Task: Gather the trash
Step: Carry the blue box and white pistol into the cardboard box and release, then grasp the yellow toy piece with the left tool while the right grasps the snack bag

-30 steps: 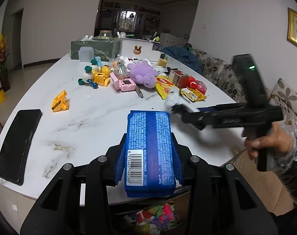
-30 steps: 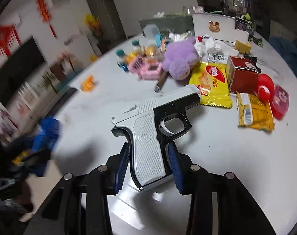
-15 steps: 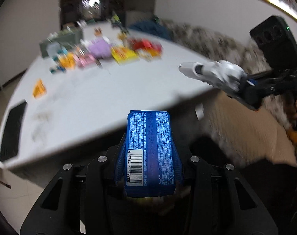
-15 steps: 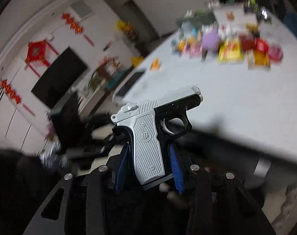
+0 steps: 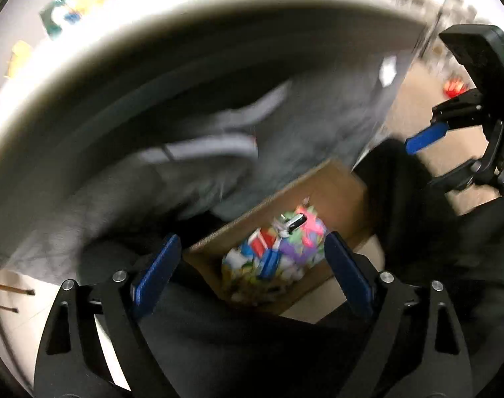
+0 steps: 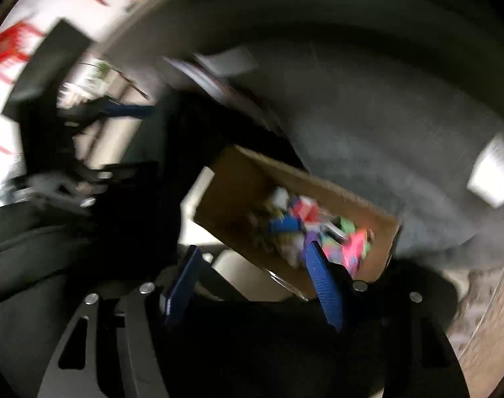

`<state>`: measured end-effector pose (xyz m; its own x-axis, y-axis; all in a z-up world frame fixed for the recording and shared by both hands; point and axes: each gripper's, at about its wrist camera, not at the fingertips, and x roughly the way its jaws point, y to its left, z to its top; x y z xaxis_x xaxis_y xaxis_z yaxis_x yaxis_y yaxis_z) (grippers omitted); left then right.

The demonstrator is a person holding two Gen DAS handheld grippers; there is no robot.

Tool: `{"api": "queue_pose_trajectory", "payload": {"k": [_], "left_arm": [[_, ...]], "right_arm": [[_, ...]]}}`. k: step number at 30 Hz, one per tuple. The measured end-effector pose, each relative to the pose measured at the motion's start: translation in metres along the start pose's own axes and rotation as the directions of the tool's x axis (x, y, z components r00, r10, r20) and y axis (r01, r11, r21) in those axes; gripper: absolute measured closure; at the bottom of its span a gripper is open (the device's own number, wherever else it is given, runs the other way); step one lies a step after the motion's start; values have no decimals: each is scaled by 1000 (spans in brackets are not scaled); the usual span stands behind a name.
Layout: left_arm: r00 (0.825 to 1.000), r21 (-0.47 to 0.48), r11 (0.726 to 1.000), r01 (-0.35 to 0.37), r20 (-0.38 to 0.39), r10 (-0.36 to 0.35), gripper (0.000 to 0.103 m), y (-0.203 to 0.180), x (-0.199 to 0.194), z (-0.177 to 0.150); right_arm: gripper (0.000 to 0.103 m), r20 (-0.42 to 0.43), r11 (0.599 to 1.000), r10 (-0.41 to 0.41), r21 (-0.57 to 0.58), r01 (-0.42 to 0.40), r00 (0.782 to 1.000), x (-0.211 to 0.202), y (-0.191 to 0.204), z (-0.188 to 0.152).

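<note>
We find the left gripper (image 5: 252,258) at the bottom of its own view with its jaws opening and nothing between them; the blue packet it gripped a second ago is gone from its pads. Just beyond the fingertips, in the lower centre of the frame, sits the cardboard box (image 5: 338,182), open at the top and holding a heap of coloured trash (image 5: 278,252). A blue slab lies in that heap, which we judge to be the released packet, though blur prevents certainty. A white and black piece rests on top of the heap, likely the toy pistol (image 5: 293,223).

In the right wrist view the right gripper (image 6: 252,275) likewise has its jaws opening and empty; the pistol it carried half a second ago is no longer held. The same box (image 6: 238,179) lies past its fingertips, centre frame.

Farther off, the tabletop (image 5: 172,23) arcs across the upper frame, now seen from below its edge, where both views earlier looked across its top.

We judge both items delivered; more clutter remains to be fetched.
</note>
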<state>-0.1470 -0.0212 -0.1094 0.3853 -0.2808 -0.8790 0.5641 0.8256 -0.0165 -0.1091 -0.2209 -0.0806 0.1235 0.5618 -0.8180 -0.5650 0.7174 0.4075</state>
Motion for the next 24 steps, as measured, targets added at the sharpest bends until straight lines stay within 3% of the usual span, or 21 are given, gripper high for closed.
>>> {"api": "queue_pose_trajectory", "payload": {"k": [2, 3, 4, 6, 8, 9, 11, 13, 16, 17, 19, 20, 22, 24], "left_arm": [[993, -12, 1000, 8, 120, -7, 16, 6, -46, 15], [983, -15, 1000, 6, 183, -4, 15, 9, -66, 22], [970, -20, 1000, 0, 242, 5, 12, 13, -83, 31], [932, -47, 998, -39, 360, 54, 12, 26, -113, 53], [897, -96, 990, -105, 420, 136, 12, 41, -123, 75], [887, -126, 981, -145, 422, 186, 12, 47, -122, 83], [879, -216, 953, -211, 383, 282, 12, 67, -112, 98], [882, -278, 936, -217, 355, 310, 12, 84, -106, 102], [877, -344, 914, -216, 343, 337, 12, 105, -104, 99], [875, -357, 908, -219, 341, 345, 12, 112, -104, 99], [864, -399, 886, -236, 330, 379, 12, 129, -106, 99], [861, -418, 876, -242, 323, 392, 12, 135, -106, 101], [862, -454, 859, -239, 308, 402, 12, 150, -100, 108], [870, -481, 843, -238, 280, 406, 12, 170, -87, 118]], "right_arm": [[21, 150, 999, 23, -44, -16, 988, -54, 12, 15], [19, 261, 998, 9, -60, 7, 965, -86, 13, 33], [15, 309, 998, -12, -58, 31, 951, -100, 11, 38], [9, 427, 985, -155, 0, 171, 891, -126, -8, 77], [8, 452, 943, -325, 83, 323, 831, -124, -39, 122], [8, 431, 929, -366, 111, 354, 825, -116, -55, 141], [11, 367, 916, -401, 190, 354, 840, -93, -92, 177], [17, 316, 905, -408, 262, 334, 857, -70, -117, 199], [17, 252, 891, -408, 318, 323, 878, -48, -144, 223], [16, 227, 884, -421, 318, 342, 878, -38, -150, 231], [15, 201, 858, -498, 255, 446, 844, -23, -140, 241], [20, 190, 842, -532, 219, 493, 825, -19, -132, 243], [46, 200, 861, -503, 194, 469, 841, -20, -128, 245], [51, 197, 866, -496, 178, 467, 846, -21, -124, 242]]}}
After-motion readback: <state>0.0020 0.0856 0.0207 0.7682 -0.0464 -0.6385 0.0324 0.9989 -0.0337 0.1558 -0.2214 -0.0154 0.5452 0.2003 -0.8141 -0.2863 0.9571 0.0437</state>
